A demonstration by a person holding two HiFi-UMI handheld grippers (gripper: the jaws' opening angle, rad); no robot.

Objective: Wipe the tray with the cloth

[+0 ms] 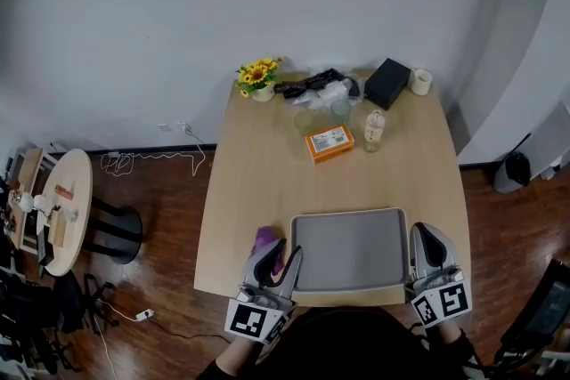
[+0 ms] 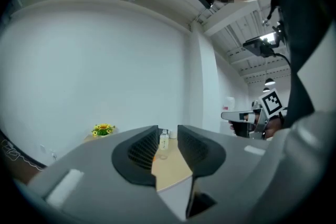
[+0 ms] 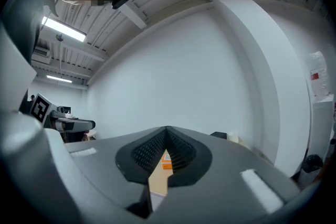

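The grey tray [image 1: 349, 246] lies at the near edge of the wooden table [image 1: 258, 182]. A purple cloth [image 1: 265, 237] lies bunched just left of the tray. My left gripper [image 1: 279, 252] [image 2: 168, 134] hovers over the cloth's near side and points level across the table. Only a narrow slit shows between its jaws, with nothing in it. The cloth is hidden in the left gripper view. My right gripper [image 1: 426, 231] [image 3: 166, 131] sits at the tray's right edge with its tips touching and nothing held.
At the far end stand a pot of sunflowers [image 1: 258, 77], a black tangle with clear bags [image 1: 316, 86], a black box [image 1: 386, 83] and a white cup [image 1: 420, 81]. An orange box [image 1: 329, 142] and a small bottle [image 1: 374, 131] sit mid-table. A round side table [image 1: 62, 209] stands at the left.
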